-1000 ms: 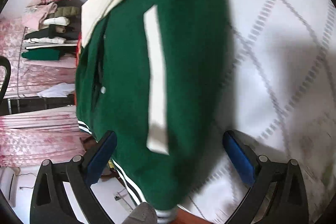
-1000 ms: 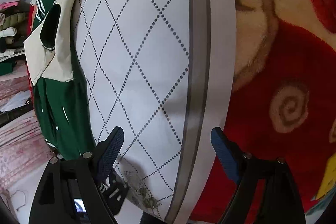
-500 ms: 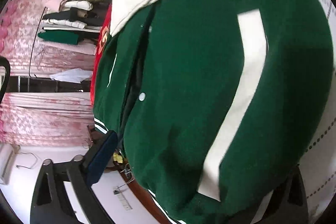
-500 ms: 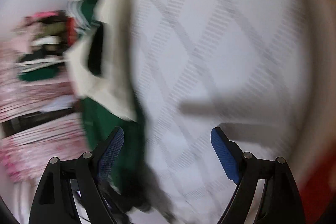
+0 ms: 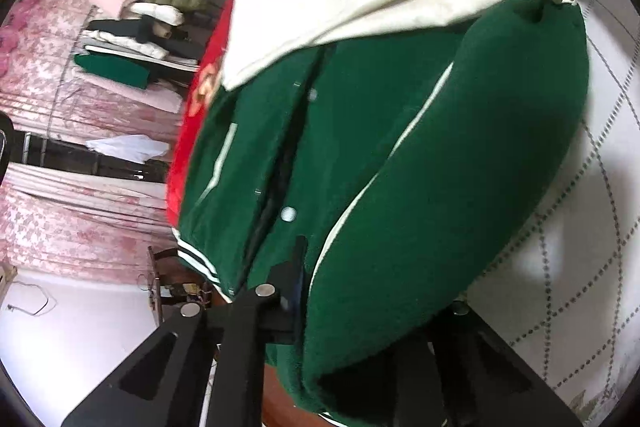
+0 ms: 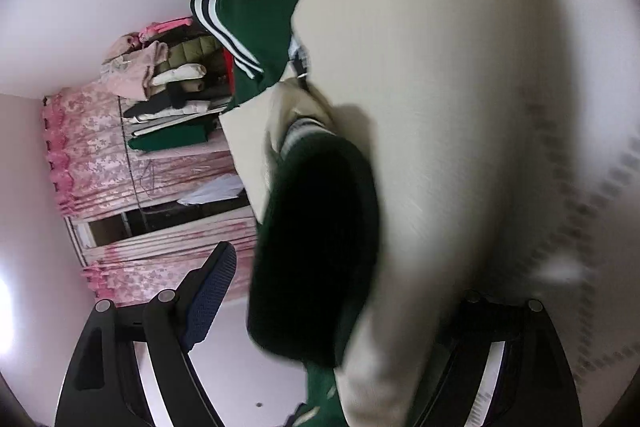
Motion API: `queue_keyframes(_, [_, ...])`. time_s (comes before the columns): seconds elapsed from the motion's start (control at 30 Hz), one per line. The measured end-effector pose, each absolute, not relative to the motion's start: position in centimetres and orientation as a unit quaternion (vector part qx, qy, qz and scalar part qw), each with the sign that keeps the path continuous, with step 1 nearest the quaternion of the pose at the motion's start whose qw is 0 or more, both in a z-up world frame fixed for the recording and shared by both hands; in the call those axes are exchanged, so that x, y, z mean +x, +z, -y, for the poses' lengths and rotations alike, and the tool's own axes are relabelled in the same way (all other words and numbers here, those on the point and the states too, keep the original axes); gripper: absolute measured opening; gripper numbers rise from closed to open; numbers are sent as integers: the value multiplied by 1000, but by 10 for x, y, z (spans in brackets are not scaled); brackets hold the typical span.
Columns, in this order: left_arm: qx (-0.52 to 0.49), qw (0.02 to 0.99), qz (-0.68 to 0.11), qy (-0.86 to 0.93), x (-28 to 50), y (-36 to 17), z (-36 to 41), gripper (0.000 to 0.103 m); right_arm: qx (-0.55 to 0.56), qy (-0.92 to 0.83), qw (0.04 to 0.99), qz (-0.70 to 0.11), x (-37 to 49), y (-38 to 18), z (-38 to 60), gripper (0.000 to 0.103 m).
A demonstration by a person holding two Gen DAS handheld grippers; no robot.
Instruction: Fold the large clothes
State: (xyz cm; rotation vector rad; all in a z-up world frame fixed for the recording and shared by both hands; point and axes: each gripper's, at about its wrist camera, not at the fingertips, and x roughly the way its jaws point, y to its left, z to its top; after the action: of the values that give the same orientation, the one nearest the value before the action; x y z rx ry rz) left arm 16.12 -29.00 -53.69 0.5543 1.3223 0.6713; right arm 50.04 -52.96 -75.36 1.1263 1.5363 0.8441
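A green varsity jacket (image 5: 420, 167) with cream sleeves (image 5: 360, 7), white stripes and snap buttons lies on the white diamond-pattern bed sheet (image 5: 592, 227). My left gripper (image 5: 372, 315) has closed in on a thick fold of the jacket's green hem; the fabric fills the space between its fingers. In the right wrist view a cream sleeve (image 6: 440, 107) and its dark green cuff (image 6: 320, 247) sit between the fingers of my right gripper (image 6: 340, 307), whose jaws stand wide apart. The right finger is partly hidden by the sleeve.
A red blanket (image 5: 236, 27) lies under the jacket's far side. A rack of folded clothes (image 5: 140, 27) stands by pink curtains (image 5: 80, 195) at the left. A white garment (image 5: 128, 147) lies on a dark shelf. A wooden chair (image 5: 164, 279) stands on the floor below.
My left gripper moved onto the jacket's hem and its fingers closed on the fabric. My right gripper swung left from the bare sheet to the cream sleeve and cuff, still open.
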Motion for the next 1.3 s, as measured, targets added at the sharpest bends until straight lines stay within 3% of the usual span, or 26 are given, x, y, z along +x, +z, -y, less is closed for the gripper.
queue_keyframes(0.03, [258, 703, -586, 310, 161, -536, 289, 13, 460, 342, 505, -645, 501, -756, 521, 44])
queue_keyframes(0.13, [262, 704, -575, 324, 159, -533, 284, 13, 465, 315, 510, -652, 499, -759, 506, 28])
queue_keyframes(0.2, [257, 709, -569, 327, 157, -528, 279, 13, 463, 299, 519, -653, 496, -751, 500, 25])
queue_keyframes(0.4, [177, 736, -580, 301, 156, -490, 239, 12, 435, 272, 551, -658, 501, -691, 470, 22])
queue_keyframes(0.67, [46, 769, -604, 206, 165, -420, 117, 12, 370, 244, 609, -658, 535, -576, 361, 22])
queue_keyframes(0.8, [0, 761, -618, 196, 177, -419, 38, 18, 307, 216, 633, -677, 566, -539, 265, 22])
queue_keyframes(1.0, [-62, 736, -645, 195, 191, -461, -71, 26, 217, 180, 641, -714, 595, -560, 131, 22])
queue_keyframes(1.13, [-121, 720, -658, 183, 186, -495, -122, 39, 152, 156, 631, -745, 607, -599, 62, 26])
queue_keyframes(1.2, [-154, 714, -657, 186, 181, -502, -139, 56, 126, 154, 623, -756, 604, -615, 41, 36])
queue_keyframes(1.27, [-180, 709, -651, 201, 176, -503, -157, 79, 108, 157, 618, -763, 602, -626, 32, 45])
queue_keyframes(1.3, [-183, 708, -649, 210, 173, -502, -163, 82, 106, 167, 614, -764, 602, -627, 23, 51])
